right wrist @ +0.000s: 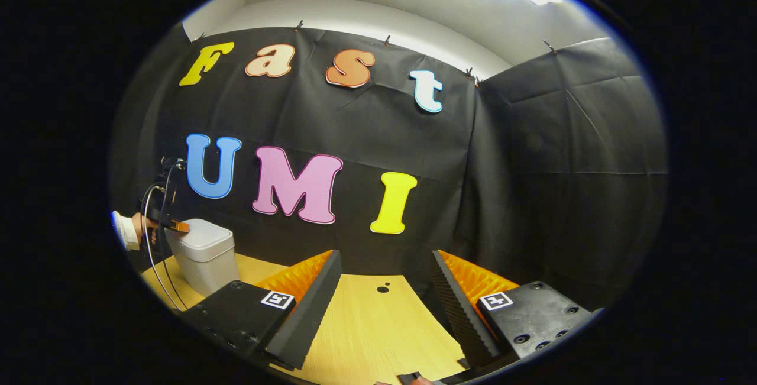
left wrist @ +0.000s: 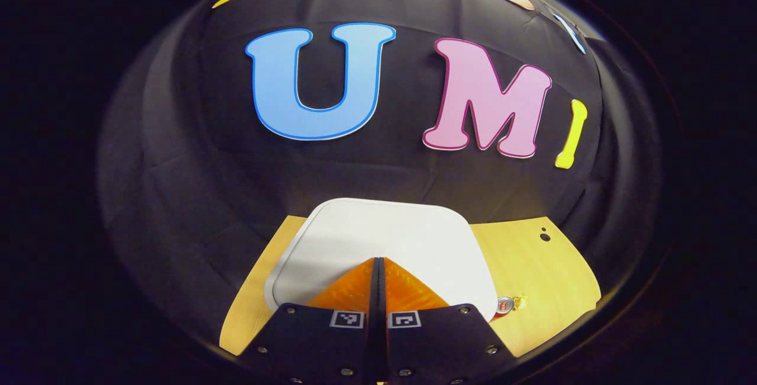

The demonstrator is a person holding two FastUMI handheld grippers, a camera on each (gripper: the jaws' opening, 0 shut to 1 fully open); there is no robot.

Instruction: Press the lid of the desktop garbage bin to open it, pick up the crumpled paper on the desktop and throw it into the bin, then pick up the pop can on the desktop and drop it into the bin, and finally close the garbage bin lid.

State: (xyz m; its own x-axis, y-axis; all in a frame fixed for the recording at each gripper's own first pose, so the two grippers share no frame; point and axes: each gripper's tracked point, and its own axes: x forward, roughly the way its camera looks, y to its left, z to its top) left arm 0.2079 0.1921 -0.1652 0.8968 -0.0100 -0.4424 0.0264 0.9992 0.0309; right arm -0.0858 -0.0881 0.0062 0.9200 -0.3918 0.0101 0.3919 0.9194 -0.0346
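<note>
White plastic bin lid is lying under the left gripper, whose fingers are closed together, empty; the right gripper is hovering wide open above the wooden tabletop.

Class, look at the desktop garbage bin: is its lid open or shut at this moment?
Shut. The lid lies flat across the bin with no gap showing; the left gripper, fingers together, sits over it.
</note>
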